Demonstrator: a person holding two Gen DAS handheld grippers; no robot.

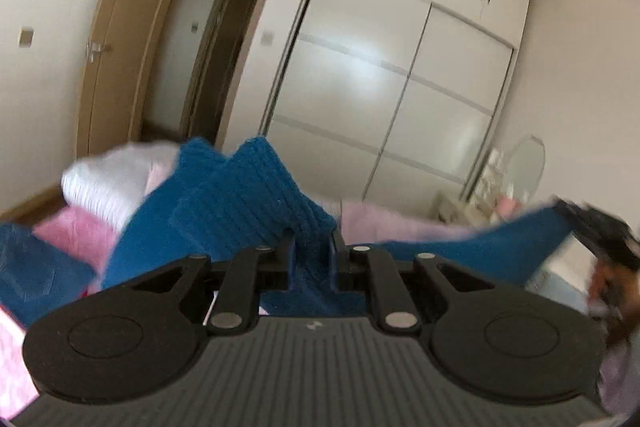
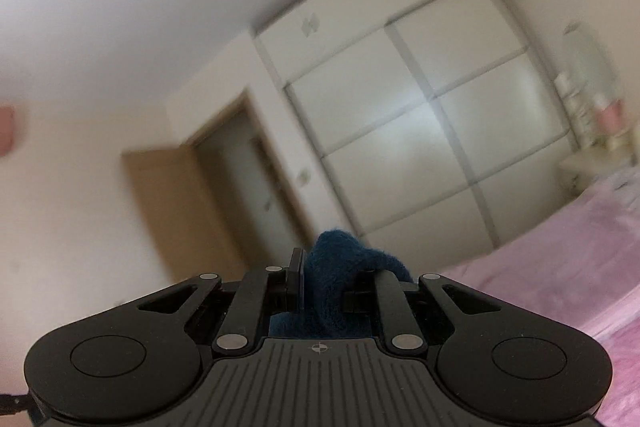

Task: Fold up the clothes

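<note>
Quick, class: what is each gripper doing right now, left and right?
Left gripper: shut on the blue knit garment.
Right gripper: shut on another part of the same garment.

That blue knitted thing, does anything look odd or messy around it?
Nothing damaged. The blue sweater hangs bunched between the left hand-held gripper and right hand-held gripper, above a pink bedspread with loose clothes heaped.

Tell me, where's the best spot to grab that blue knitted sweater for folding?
Probably by its edge, a gripper at each end. The left gripper and right gripper each pinch a bunched bit of the blue sweater, and the knit hangs stretched between them.
</note>
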